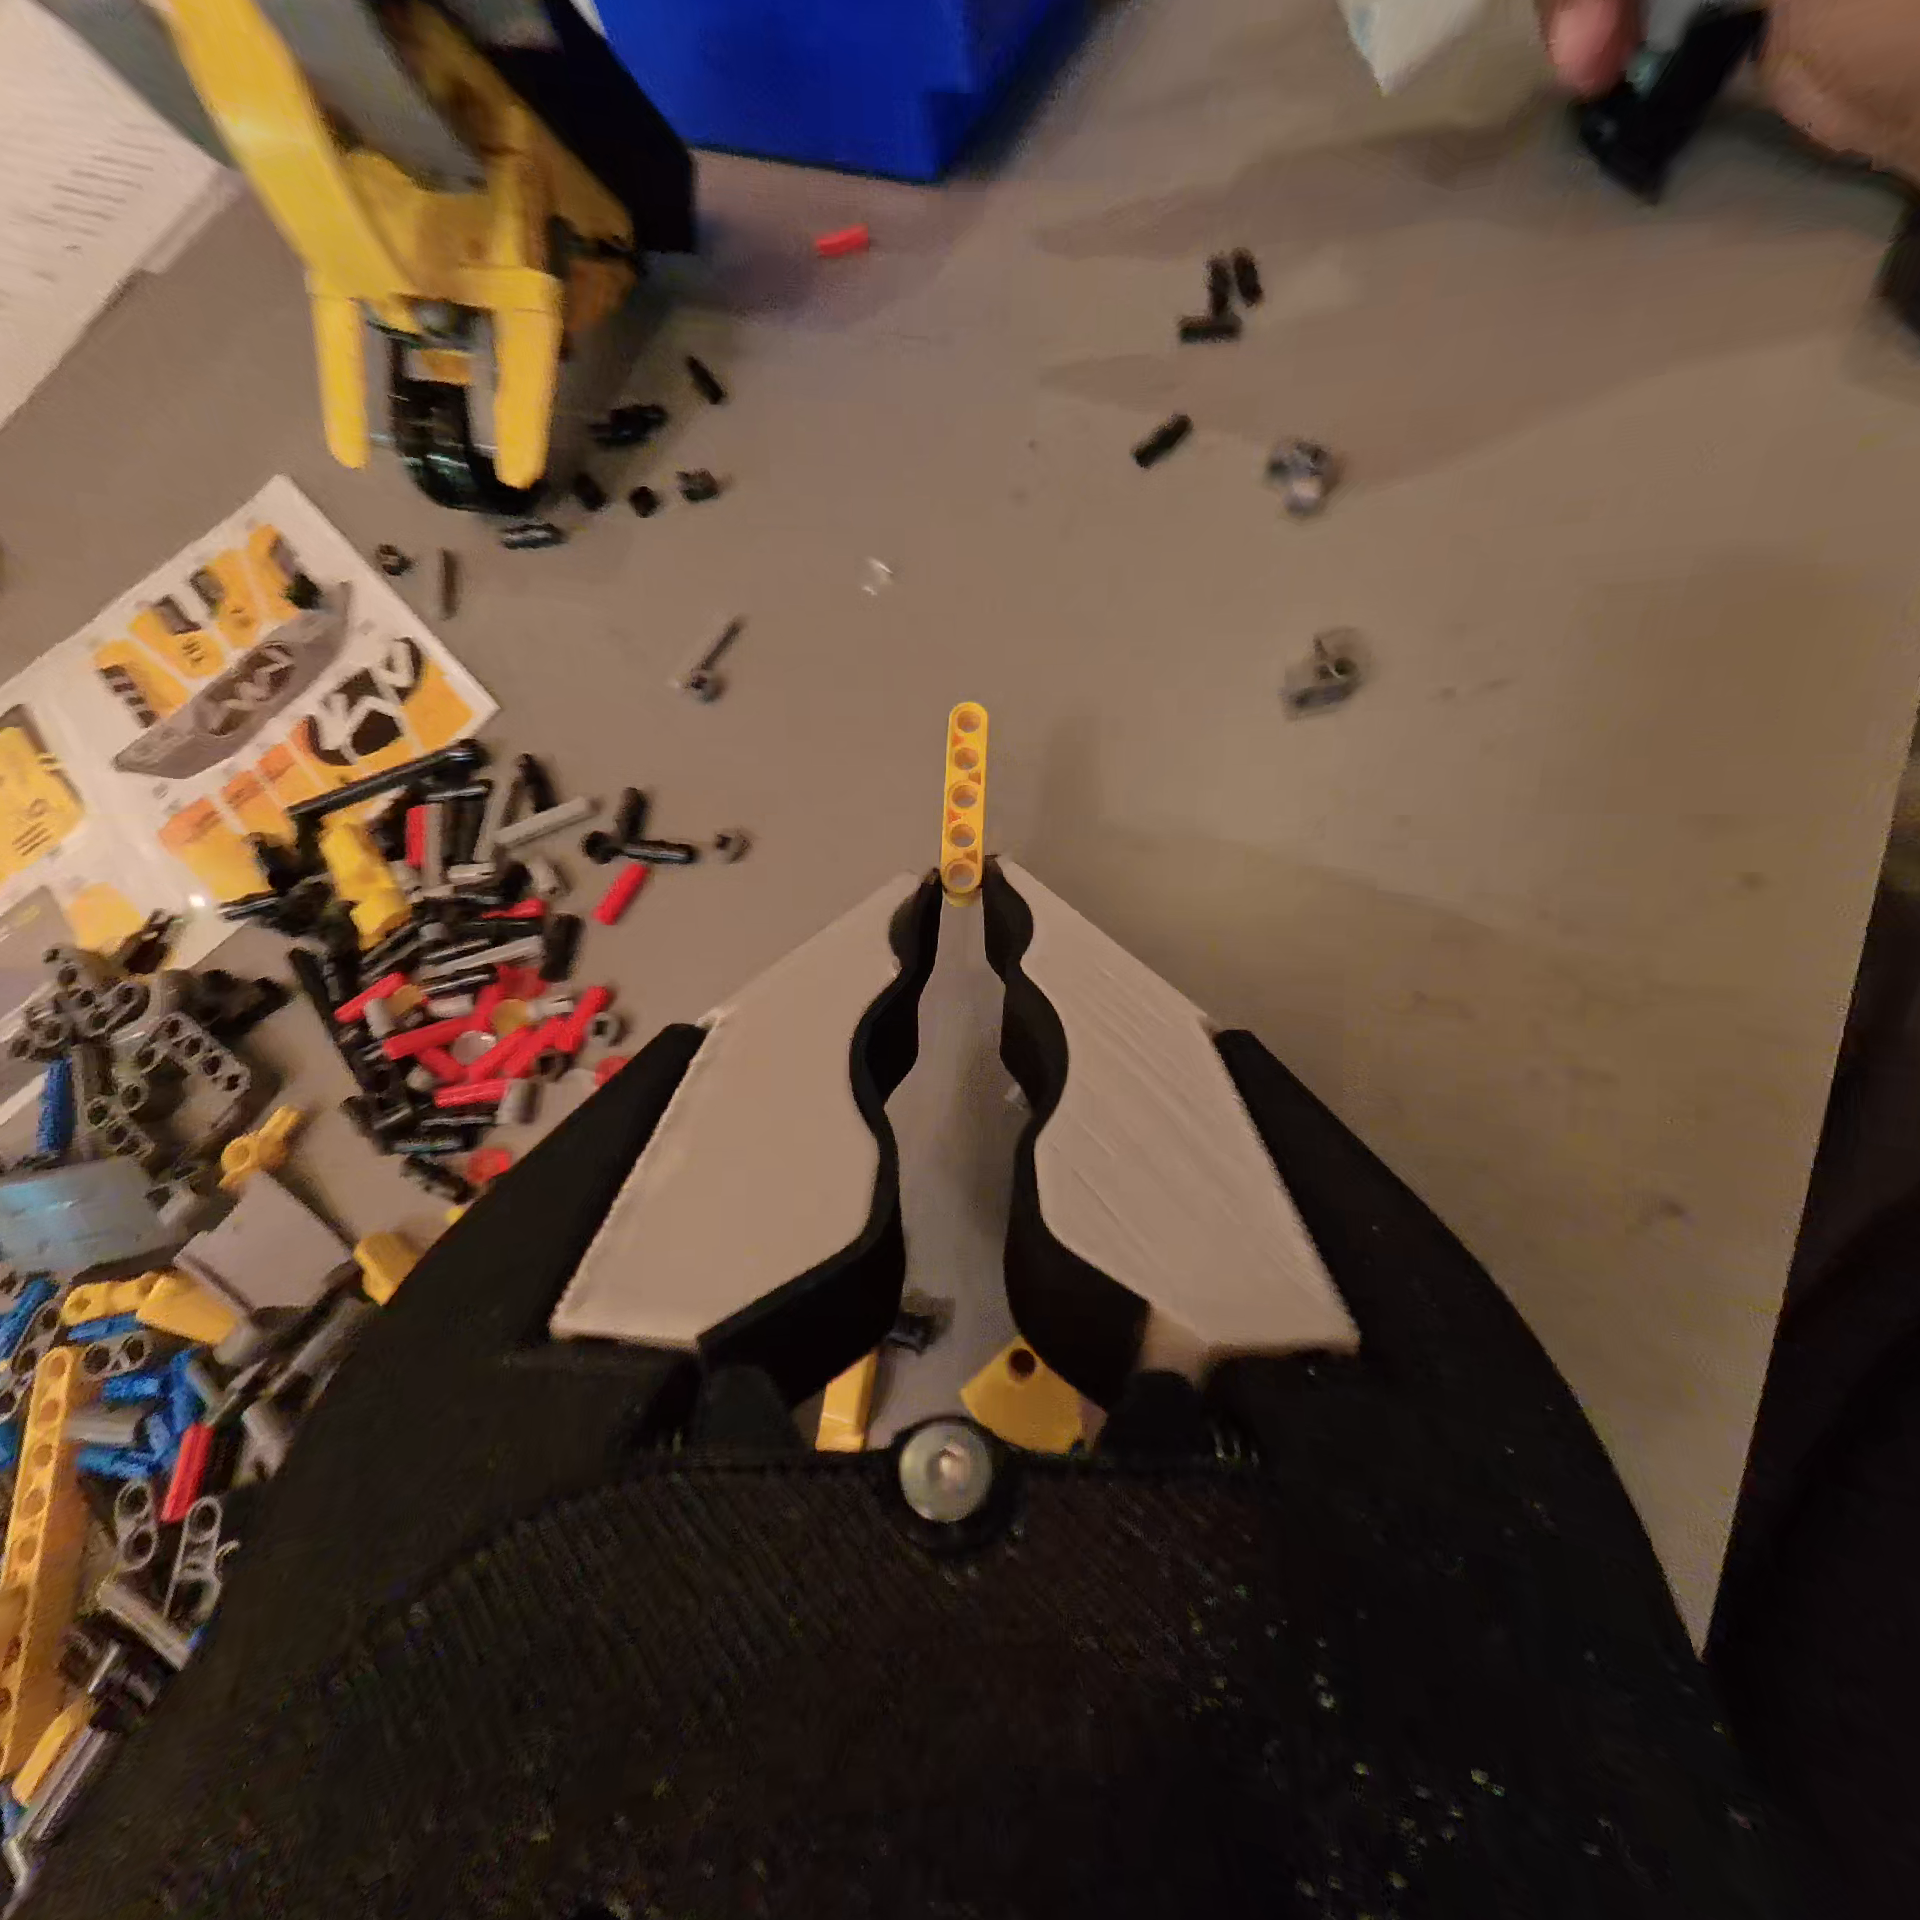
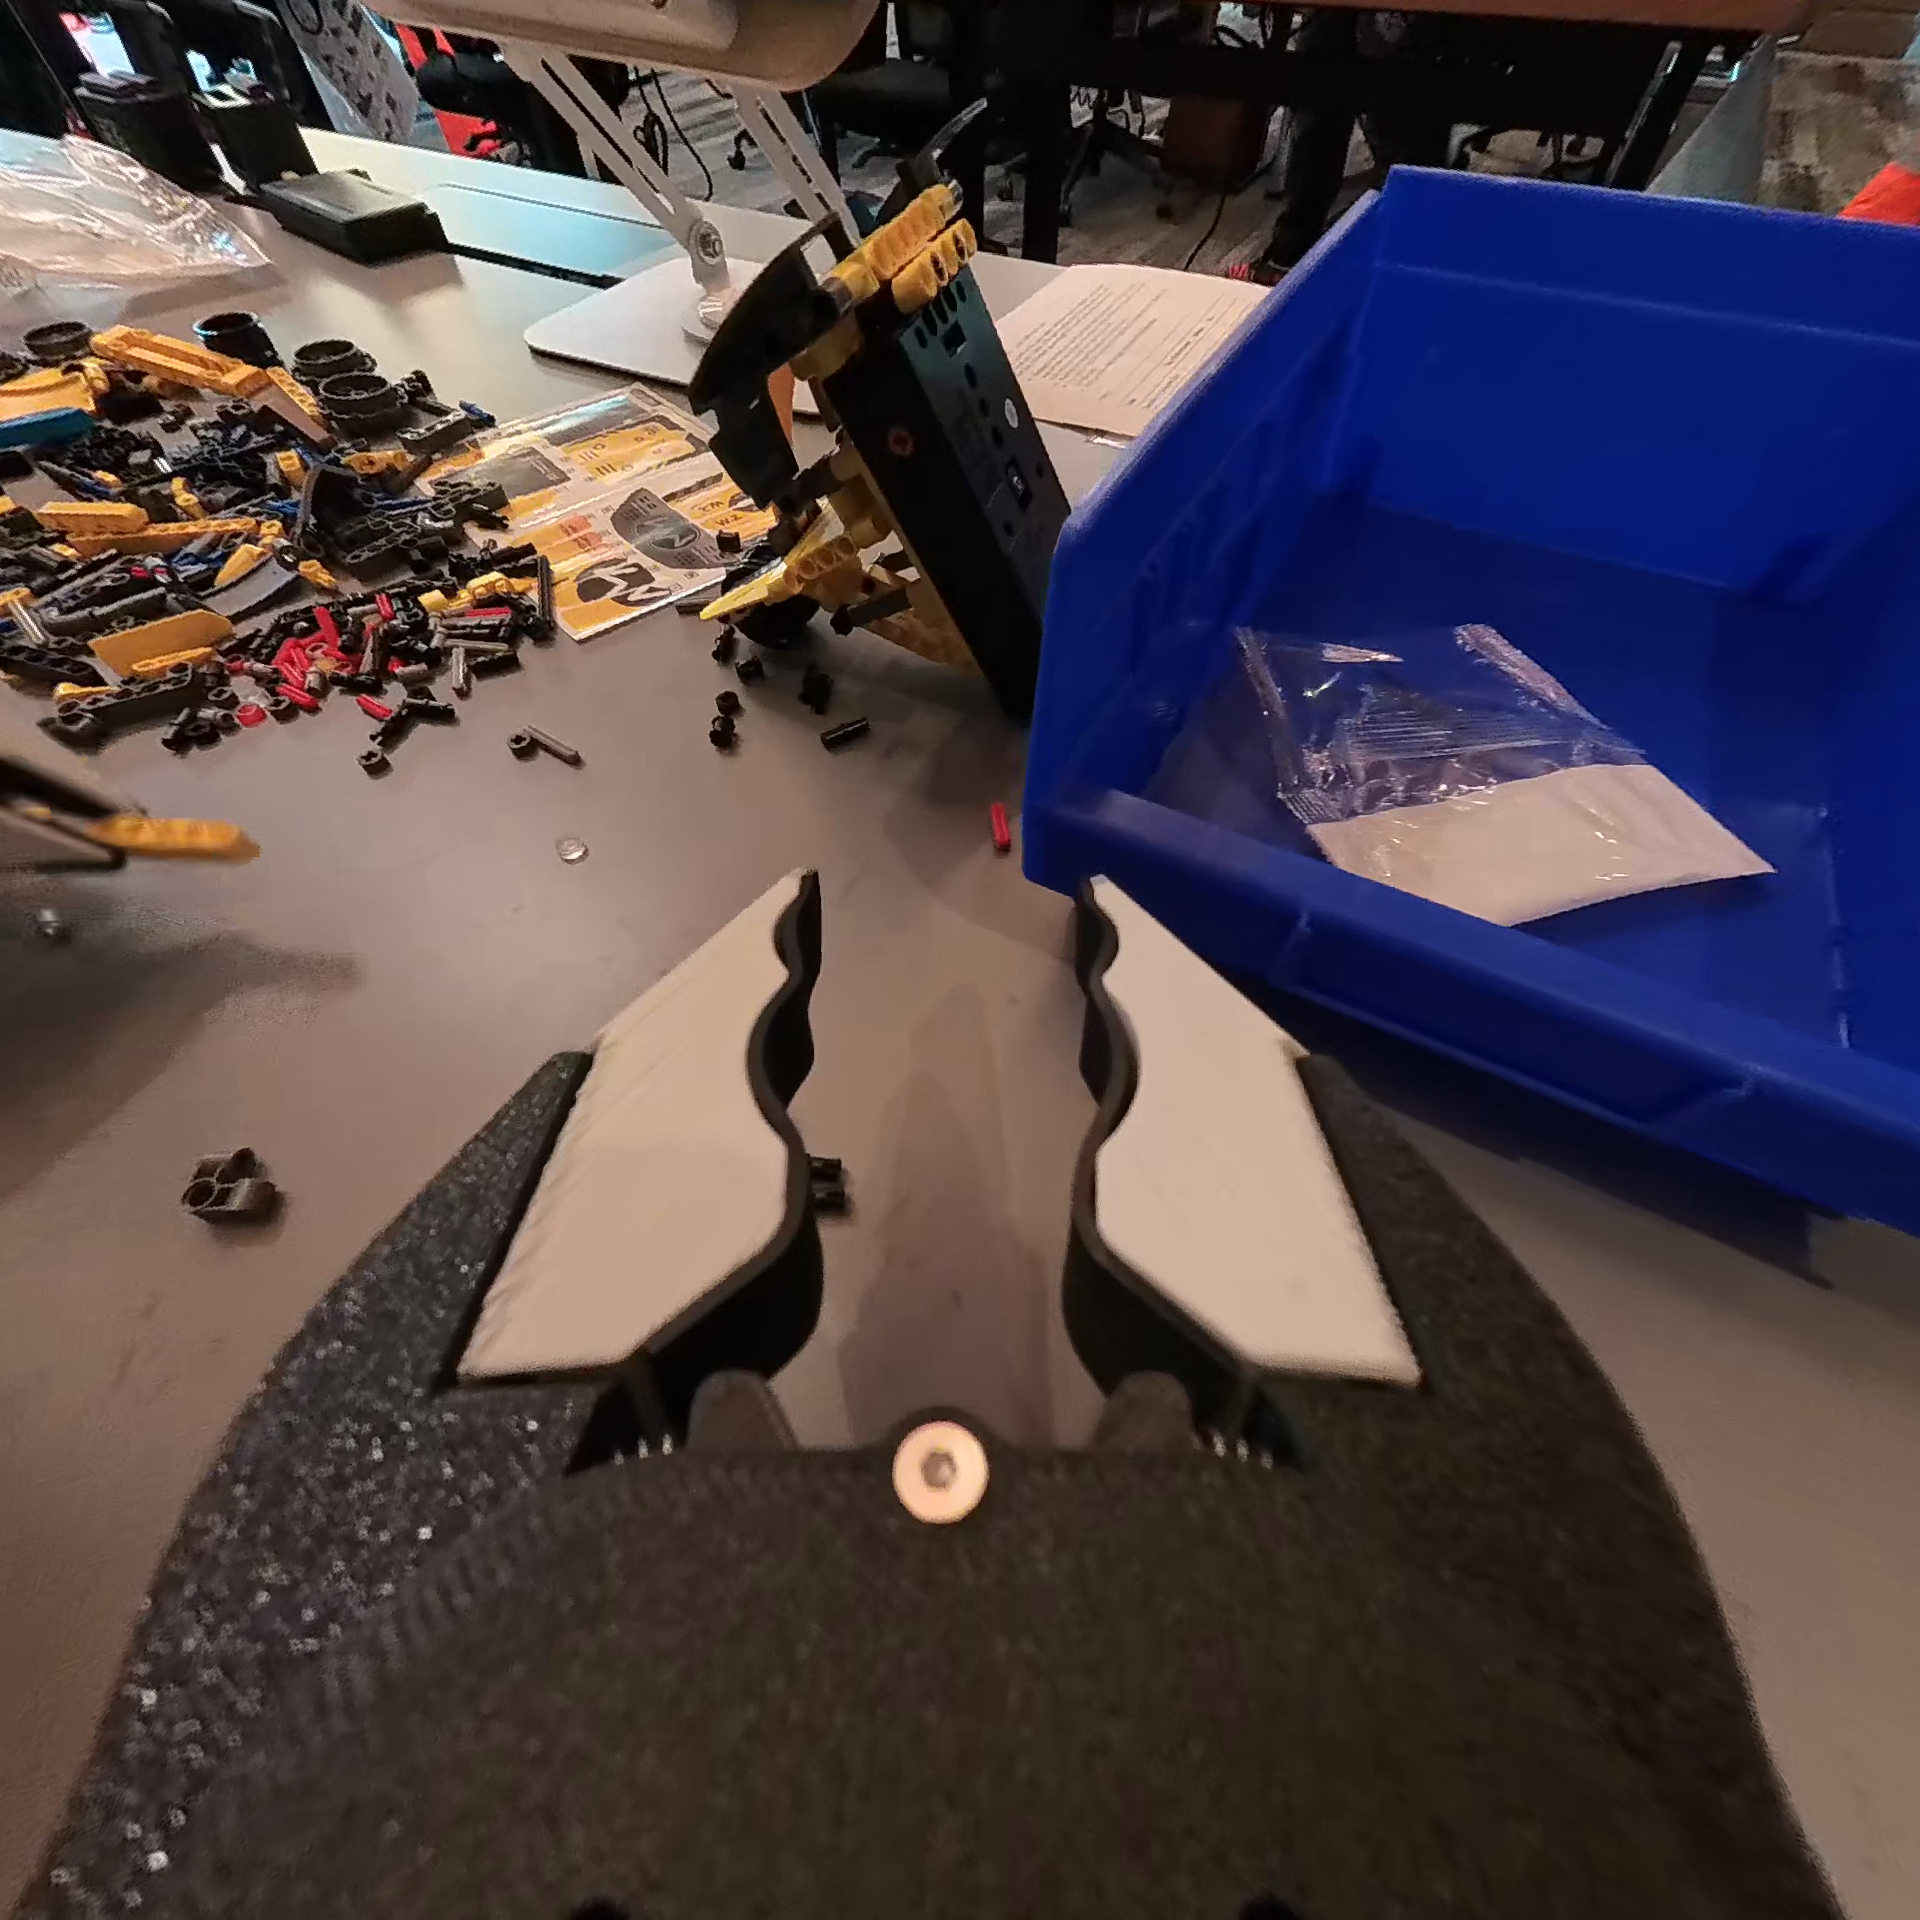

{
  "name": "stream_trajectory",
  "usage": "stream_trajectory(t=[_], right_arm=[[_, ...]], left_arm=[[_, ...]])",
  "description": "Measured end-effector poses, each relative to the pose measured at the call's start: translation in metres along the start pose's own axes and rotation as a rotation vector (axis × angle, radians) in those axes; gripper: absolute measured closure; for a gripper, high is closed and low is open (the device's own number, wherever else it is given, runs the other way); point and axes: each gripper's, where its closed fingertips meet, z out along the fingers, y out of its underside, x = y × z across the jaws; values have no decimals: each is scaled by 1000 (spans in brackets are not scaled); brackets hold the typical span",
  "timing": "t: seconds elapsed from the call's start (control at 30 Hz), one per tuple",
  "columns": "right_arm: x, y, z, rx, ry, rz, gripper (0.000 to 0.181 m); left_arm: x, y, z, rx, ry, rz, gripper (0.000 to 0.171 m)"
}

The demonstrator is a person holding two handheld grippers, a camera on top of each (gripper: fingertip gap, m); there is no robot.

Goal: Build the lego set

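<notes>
My left gripper (image 1: 962, 878) is shut on one end of a thin yellow beam with holes (image 1: 965, 795), which sticks out ahead above the grey table. The partly built yellow and black model (image 1: 436, 249) leans against the blue bin at the upper left; it also shows in the right wrist view (image 2: 883, 457). My right gripper (image 2: 945, 899) is open and empty, low over the table beside the bin. The left gripper and its yellow beam (image 2: 171, 834) show at the left edge of the right wrist view.
A heap of loose yellow, black, red and blue parts (image 1: 343, 997) lies left, with a sticker sheet (image 1: 239, 675). Small black pins (image 1: 1216, 301) and grey connectors (image 1: 1320, 670) are scattered. The blue bin (image 2: 1299, 935) holds a plastic bag (image 2: 1475, 769). A hand (image 1: 1829, 83) is at the top right. The tips of one gripper are about 20 cm away from the tips of the other.
</notes>
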Motion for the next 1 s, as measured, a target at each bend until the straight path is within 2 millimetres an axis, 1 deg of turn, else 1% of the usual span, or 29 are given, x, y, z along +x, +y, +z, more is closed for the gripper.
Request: stream_trajectory(t=[0.07, 0.13, 0.23, 0.3, 0.4, 0.5, 0.57, 0.63, 0.77, 0.87, 0.93, 1.0], right_arm=[[0, 0, 0, -4, 2, -4, 132], [0, 0, 0, -4, 2, -1, 132], [0, 1, 1, -5, -1, 4, 132], [0, 1, 1, -8, -1, 4, 132], [0, 2, 2, -14, 0, -1, 131], [0, 2, 2, -19, 0, -3, 131], [-1, 2, 2, -19, -1, -5, 131], [-1, 2, 2, -19, -1, -6, 131], [-1, 3, 3, -22, 0, -8, 131], [-1, 3, 3, -24, 1, -9, 130], [-1, 3, 3, -29, 0, -9, 130], [-1, 4, 4, -32, 0, -9, 130]], left_arm=[[-9, -12, -9, 76, -5, -56, 166], [-13, -24, -18, 156, 19, -112, 166], [-8, -29, -20, 208, 77, -140, 166], [3, -30, -19, 223, 130, -135, 166], [26, -40, -26, 288, 251, -123, 166], [40, -46, -33, 334, 307, -72, 166], [52, -49, -37, 355, 344, -26, 166], [63, -54, -39, 380, 349, 14, 166], [79, -49, -34, 345, 383, 46, 166], [77, -40, -30, 278, 389, -20, 167], [84, -38, -32, 250, 445, -48, 167], [89, -36, -32, 226, 462, -49, 167]])
